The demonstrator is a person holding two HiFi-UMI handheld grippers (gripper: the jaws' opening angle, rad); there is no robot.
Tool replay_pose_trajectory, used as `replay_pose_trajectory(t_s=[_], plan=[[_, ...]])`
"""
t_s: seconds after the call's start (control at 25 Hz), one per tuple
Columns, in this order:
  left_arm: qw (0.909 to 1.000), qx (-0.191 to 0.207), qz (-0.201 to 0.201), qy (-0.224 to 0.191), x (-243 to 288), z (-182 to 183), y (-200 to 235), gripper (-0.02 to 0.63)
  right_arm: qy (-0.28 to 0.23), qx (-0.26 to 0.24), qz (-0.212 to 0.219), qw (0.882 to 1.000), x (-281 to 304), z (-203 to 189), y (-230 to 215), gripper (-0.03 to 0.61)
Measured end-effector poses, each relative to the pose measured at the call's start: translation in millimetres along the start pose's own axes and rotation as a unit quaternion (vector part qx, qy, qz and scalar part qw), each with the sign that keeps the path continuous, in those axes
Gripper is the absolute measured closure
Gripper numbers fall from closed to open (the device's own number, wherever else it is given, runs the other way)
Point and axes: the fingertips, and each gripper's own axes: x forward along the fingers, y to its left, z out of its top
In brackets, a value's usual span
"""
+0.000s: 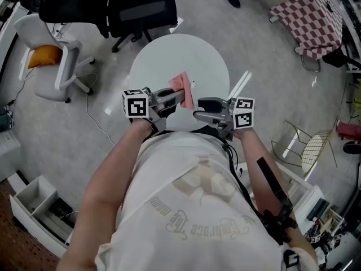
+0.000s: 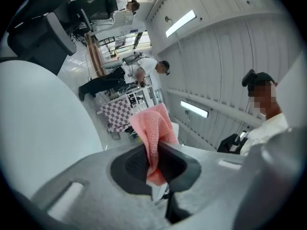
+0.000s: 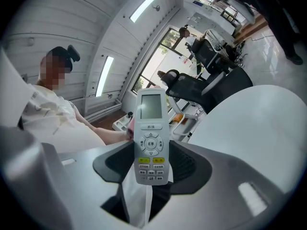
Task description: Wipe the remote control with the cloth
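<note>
both forearms reach forward from the torso and bend inward, so the two grippers meet nose to nose over the near edge of the round white table point(image 1: 169, 55); the left gripper point(image 2: 154, 164) points toward the right one, its marker cube point(image 1: 136, 104) sitting just ahead of the wrist; its jaws are clamped on a pink cloth point(image 2: 153, 128), which is pinched at a fold and stands up above the pads in a loose bunch; the right gripper point(image 3: 152, 169) points back toward the left, its own cube point(image 1: 243, 113) at the wrist; its jaws are closed on the lower part of the white remote control point(image 3: 151, 147), which stands upright with screen and buttons facing that gripper's camera; in the head view the cloth lies just beside the remote, on its back side, both held in the air above the table; a sliver of pink shows past the remote's left edge in the right gripper view; whether cloth and remote actually touch cannot be told
</note>
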Motion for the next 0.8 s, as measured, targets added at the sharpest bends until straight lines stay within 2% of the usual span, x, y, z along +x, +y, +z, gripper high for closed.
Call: replay_pose_trajectory(t_s=[0.08,0.32,0.48,0.56,0.68,0.8], plan=[[0.9997,-0.006,0.011,0.019,6,-14,7,0.595,-0.024,0.010,0.005,1.000,-4,11,-5,0.344],[0.9971,-0.030,0.056,0.043,5,-45,31,0.595,-0.087,0.049,0.015,0.995,-10,32,-24,0.344],[0.9923,-0.042,0.096,0.066,2,-68,46,0.595,-0.093,0.078,0.003,0.993,-12,33,-49,0.344],[0.9896,-0.041,0.114,0.077,1,-77,51,0.595,-0.093,0.093,-0.018,0.991,-15,32,-68,0.344],[0.9868,-0.048,0.140,0.065,-6,-83,59,0.595,-0.081,0.113,-0.077,0.987,-19,27,-108,0.344],[0.9825,-0.058,0.173,0.036,-24,-84,69,0.595,-0.029,0.127,-0.137,0.982,-14,10,-147,0.344]])
